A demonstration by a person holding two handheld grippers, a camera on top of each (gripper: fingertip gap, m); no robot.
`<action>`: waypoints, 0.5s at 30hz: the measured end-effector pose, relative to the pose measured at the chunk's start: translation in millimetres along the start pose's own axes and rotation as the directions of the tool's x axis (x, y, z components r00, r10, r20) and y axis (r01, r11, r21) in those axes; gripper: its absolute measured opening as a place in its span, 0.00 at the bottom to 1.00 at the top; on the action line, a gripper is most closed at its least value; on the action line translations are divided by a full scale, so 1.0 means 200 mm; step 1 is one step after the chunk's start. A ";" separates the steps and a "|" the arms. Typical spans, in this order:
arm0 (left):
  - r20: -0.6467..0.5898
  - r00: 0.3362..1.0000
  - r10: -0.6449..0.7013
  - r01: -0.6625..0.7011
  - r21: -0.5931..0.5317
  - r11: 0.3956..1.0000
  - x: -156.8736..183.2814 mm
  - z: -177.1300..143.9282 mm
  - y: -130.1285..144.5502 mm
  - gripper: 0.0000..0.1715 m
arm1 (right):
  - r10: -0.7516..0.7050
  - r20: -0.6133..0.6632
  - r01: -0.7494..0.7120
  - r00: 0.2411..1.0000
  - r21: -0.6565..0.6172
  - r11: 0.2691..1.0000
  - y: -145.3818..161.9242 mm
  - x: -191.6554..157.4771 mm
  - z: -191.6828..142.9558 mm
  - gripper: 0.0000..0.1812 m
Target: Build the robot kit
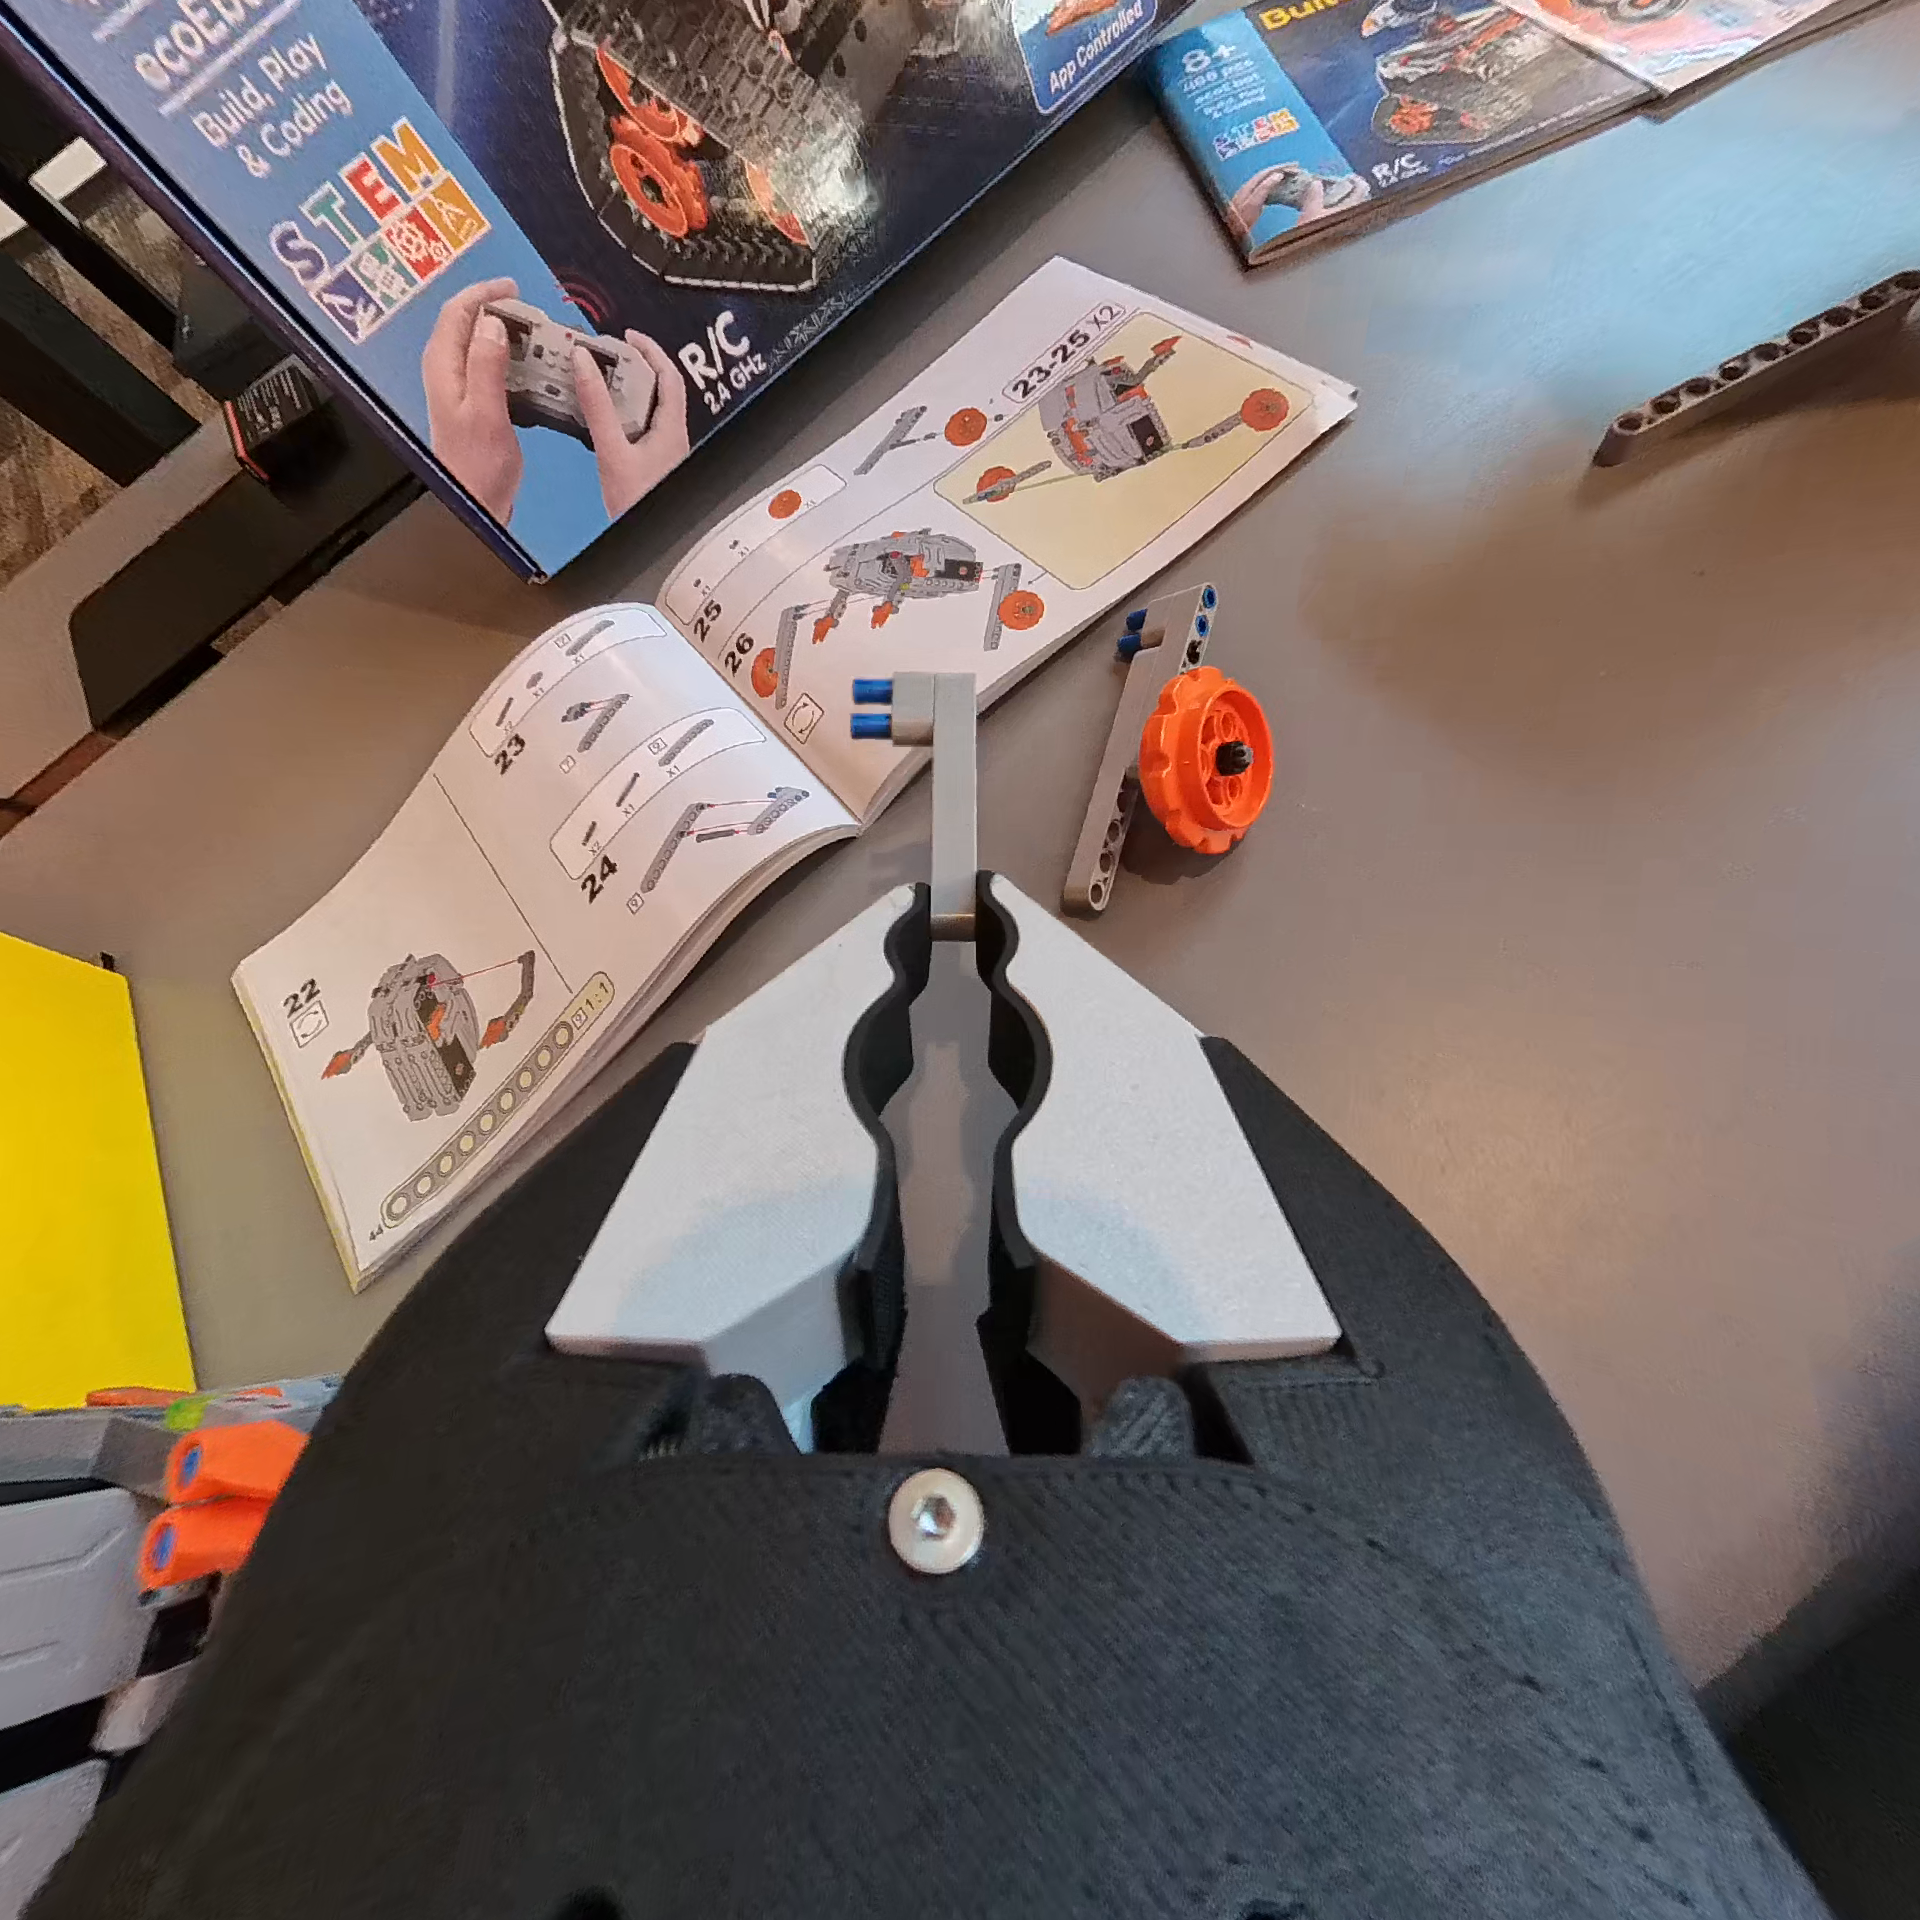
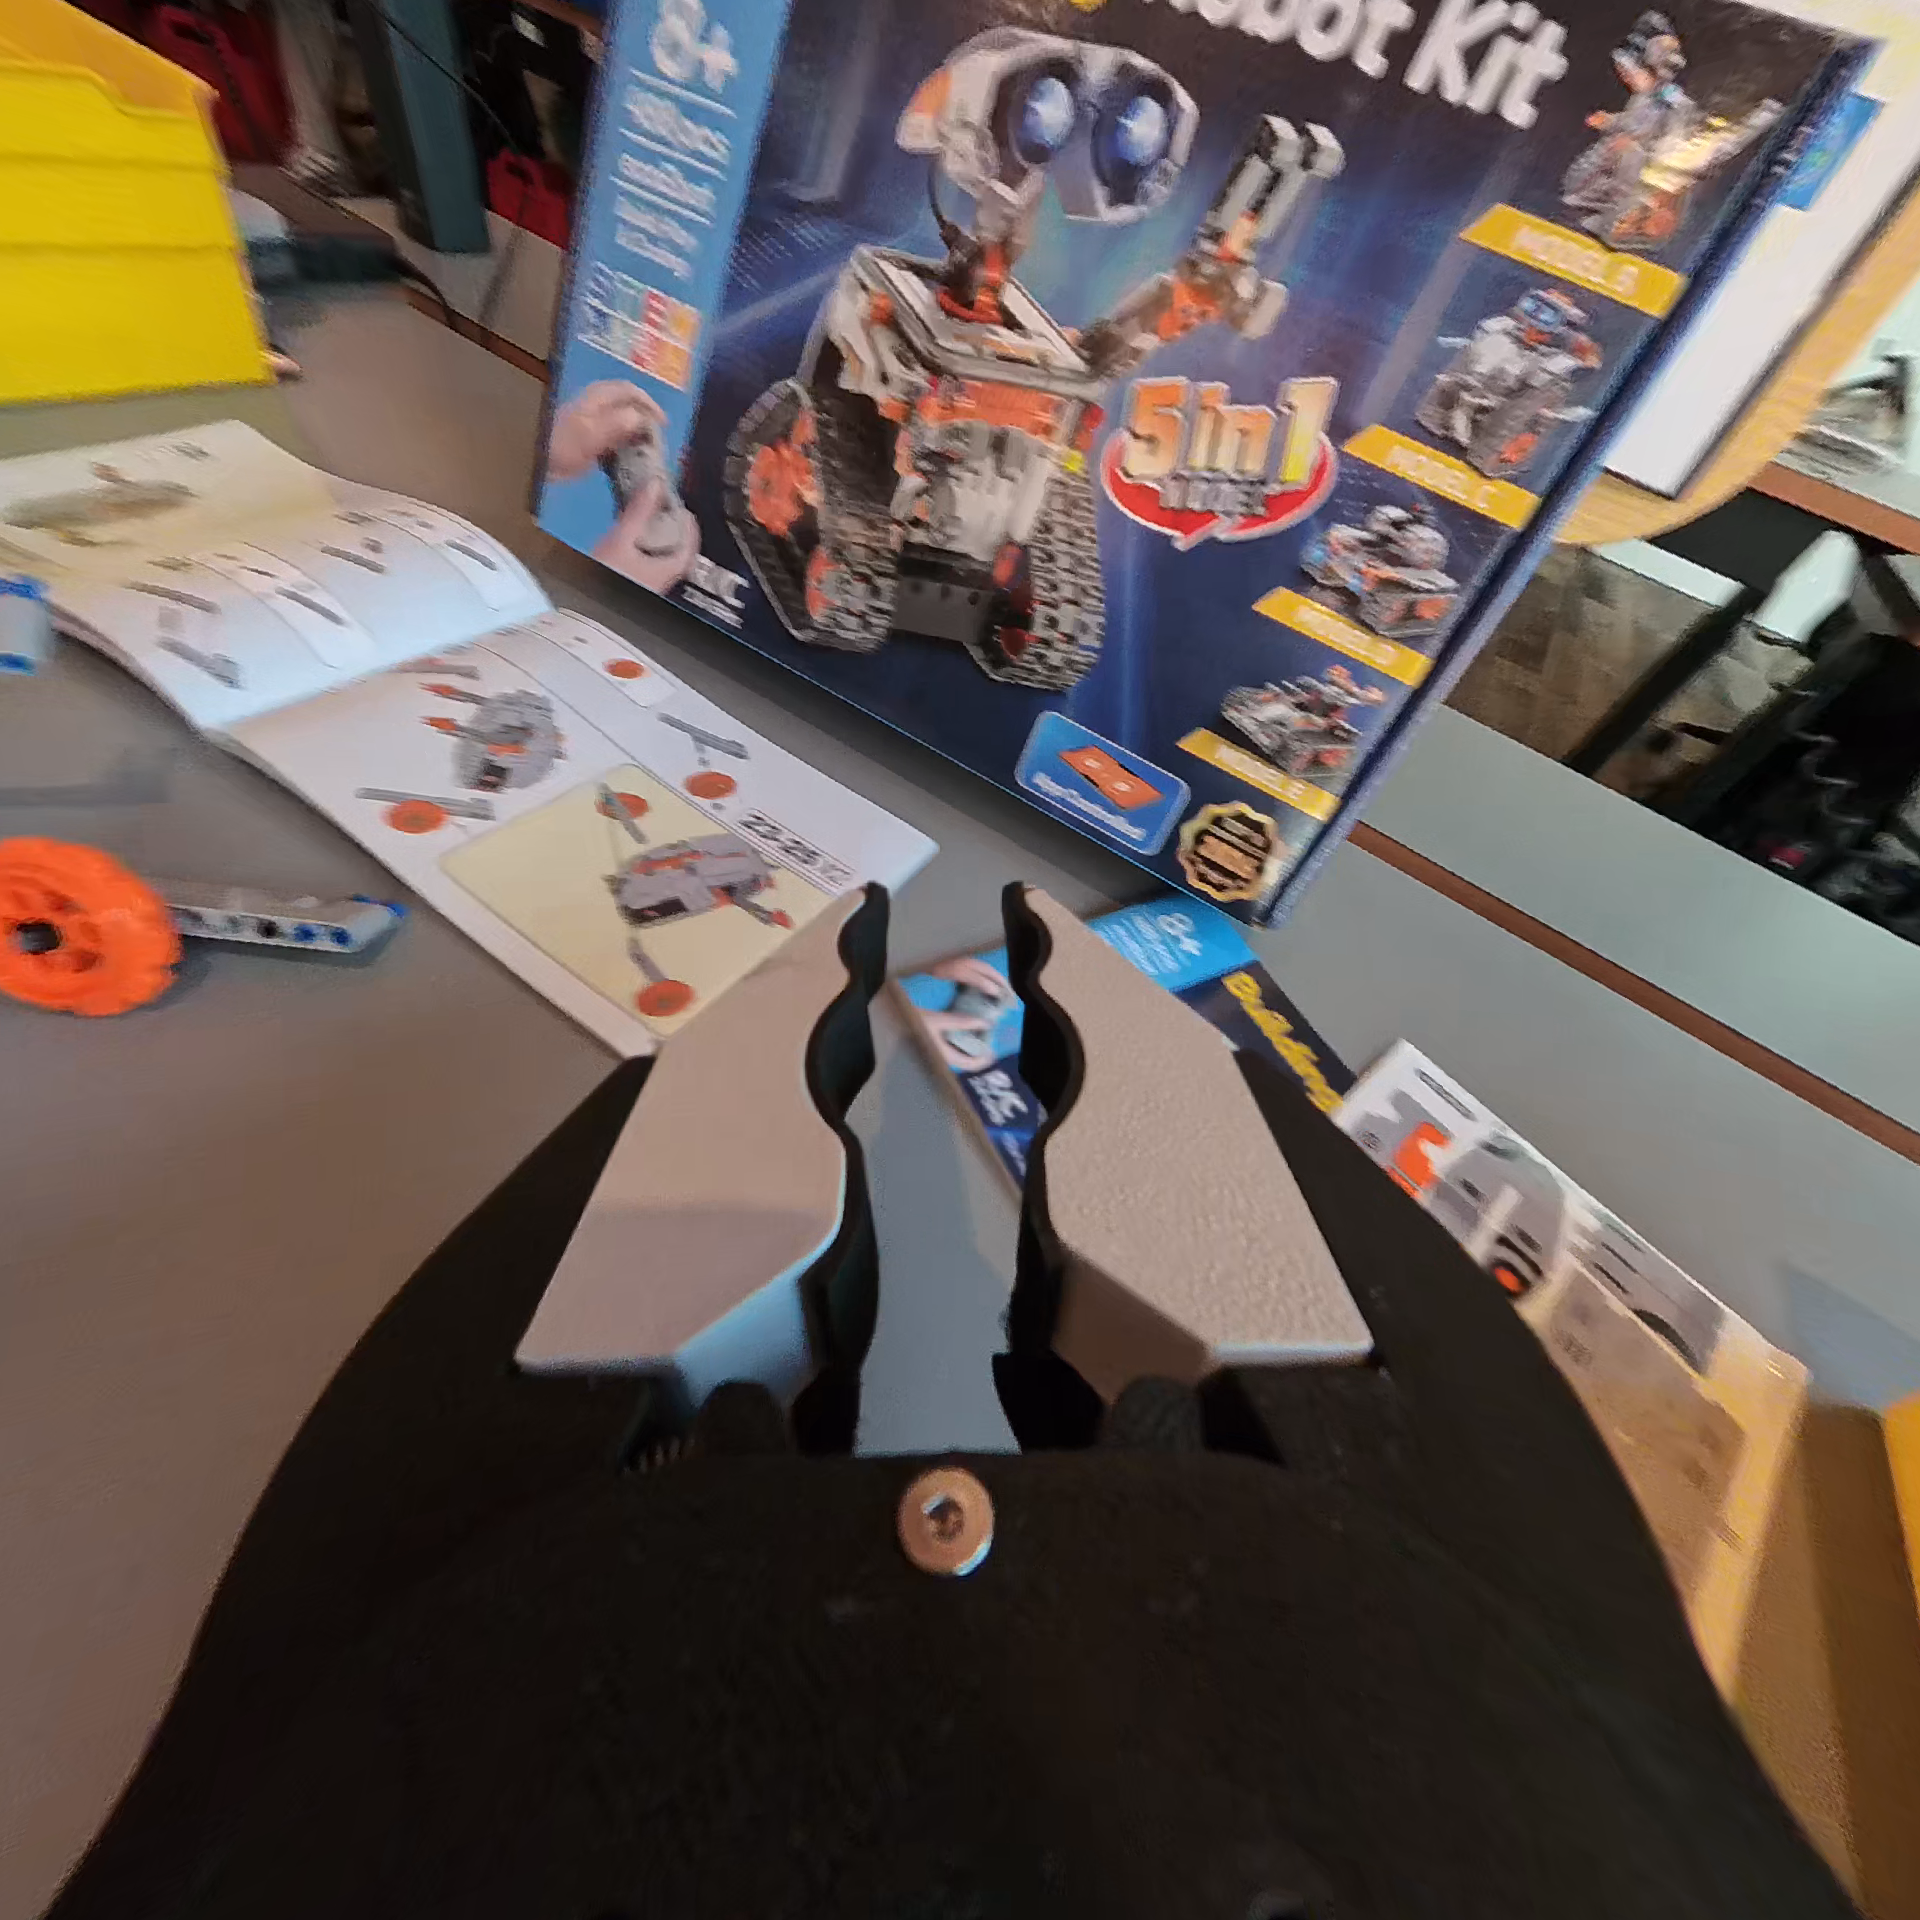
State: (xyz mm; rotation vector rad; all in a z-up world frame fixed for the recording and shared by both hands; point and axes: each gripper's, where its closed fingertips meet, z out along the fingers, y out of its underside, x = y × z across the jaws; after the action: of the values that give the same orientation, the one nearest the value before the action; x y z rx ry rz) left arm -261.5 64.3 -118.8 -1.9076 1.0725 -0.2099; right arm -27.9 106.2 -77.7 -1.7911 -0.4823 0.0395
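My left gripper (image 1: 953, 902) is shut on a grey beam (image 1: 951, 800) with two blue pins (image 1: 871, 707) at its far end, held above the grey table over the edge of an open instruction booklet (image 1: 582, 831). Just right of it lies a second grey beam with blue pins (image 1: 1138, 748) and an orange wheel (image 1: 1203, 758) fixed to it; both also show in the right wrist view, the beam (image 2: 281, 920) and the wheel (image 2: 78, 940). My right gripper (image 2: 945, 906) is open and empty, above a small blue booklet (image 2: 1174, 961) near the kit box.
A large blue kit box (image 2: 1091, 416) stands at the back; it also shows in the left wrist view (image 1: 520, 208). A long grey beam (image 1: 1766, 374) lies far right. More booklets (image 2: 1538, 1247) lie right. A yellow bin (image 2: 104, 208) sits left. A built grey-orange part (image 1: 156, 1486) is at lower left. Some 25 cm of space lies between my two pairs of fingers. From my left tips it is roughly 7 cm to the wheel (image 2: 78, 940); from my right, 20 cm. Seen from the left wrist view (image 1: 1238, 726) as well.
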 end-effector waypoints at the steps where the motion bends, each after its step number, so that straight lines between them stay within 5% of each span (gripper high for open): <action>1: 0.005 1.000 0.002 -0.002 0.016 1.000 0.00 -0.01 -0.01 0.03 | 0.010 0.063 -0.013 0.998 0.033 0.999 -0.03 -0.05 0.00 0.12; 5: 0.059 0.998 0.012 -0.018 0.099 0.995 -0.04 -0.06 -0.08 0.03 | -0.044 0.511 -0.093 0.859 0.240 0.966 -0.22 -0.46 -0.15 0.20; 9: 0.087 0.996 0.019 -0.032 0.142 0.989 -0.06 -0.09 -0.12 0.03 | -0.172 0.548 0.048 0.818 0.234 0.971 -0.15 -0.58 -0.16 0.23; 15: 0.016 0.999 -0.039 0.035 0.167 0.985 -0.04 -0.09 -0.13 0.03 | -0.203 0.574 0.073 0.793 0.241 0.968 -0.14 -0.61 -0.18 0.24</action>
State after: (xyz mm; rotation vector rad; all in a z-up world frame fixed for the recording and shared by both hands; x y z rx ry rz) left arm -260.6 64.2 -87.0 -1.7770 0.9762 -0.2921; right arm -138.2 37.1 -69.0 -1.5059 -1.0247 0.5502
